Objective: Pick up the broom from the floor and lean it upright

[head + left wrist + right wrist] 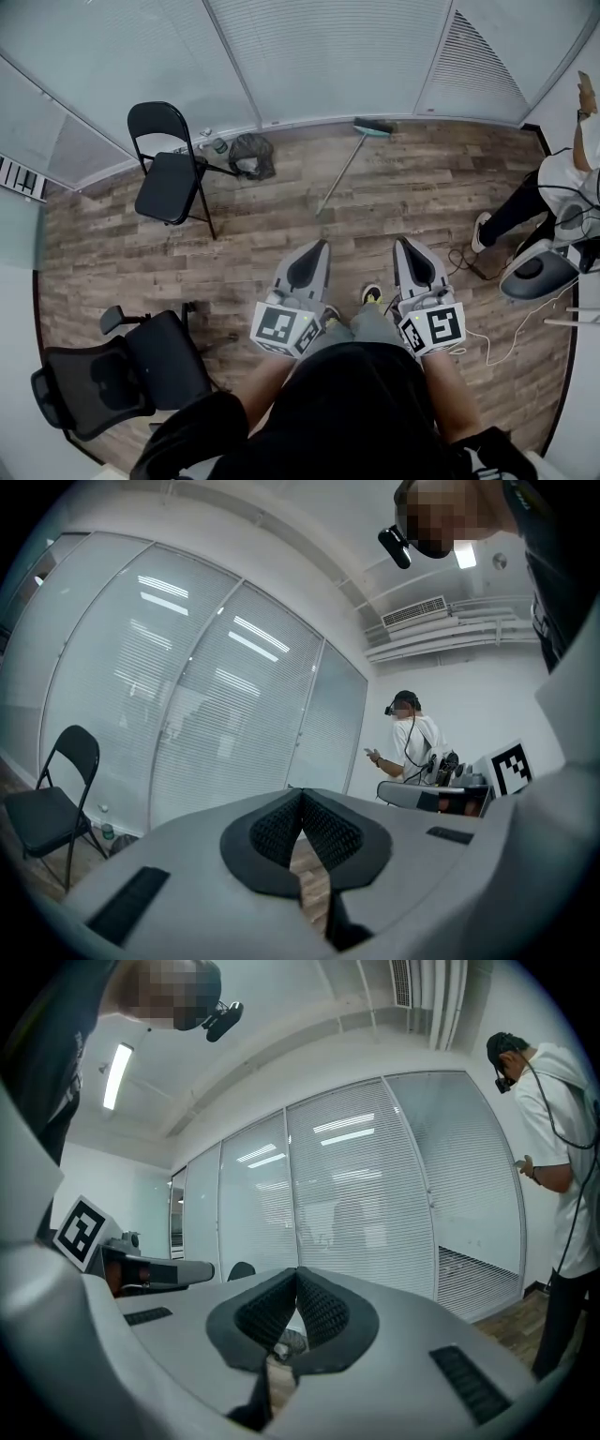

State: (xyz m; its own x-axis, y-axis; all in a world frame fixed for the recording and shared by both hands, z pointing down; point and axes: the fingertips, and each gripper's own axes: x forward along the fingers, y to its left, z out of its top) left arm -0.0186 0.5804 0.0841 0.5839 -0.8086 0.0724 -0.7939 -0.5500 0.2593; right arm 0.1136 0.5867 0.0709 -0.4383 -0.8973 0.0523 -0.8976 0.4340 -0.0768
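Observation:
The broom (pixel 349 161) lies on the wooden floor near the glass wall, its teal head (pixel 373 127) against the wall base and its thin handle running toward me. My left gripper (pixel 323 243) and right gripper (pixel 400 241) are held side by side in front of me, well short of the broom, both pointing level at the wall. Each is shut with nothing between its jaws. In the left gripper view the tips (pixel 302 792) meet, and in the right gripper view the tips (pixel 297 1271) meet too. The broom is hidden in both gripper views.
A black folding chair (pixel 170 169) stands at the left by the wall, with a bottle and a dark bag (pixel 250 155) beside it. A black office chair (pixel 112 368) is near my left. Another person (pixel 553 192) stands at the right, with cables (pixel 487 333) on the floor.

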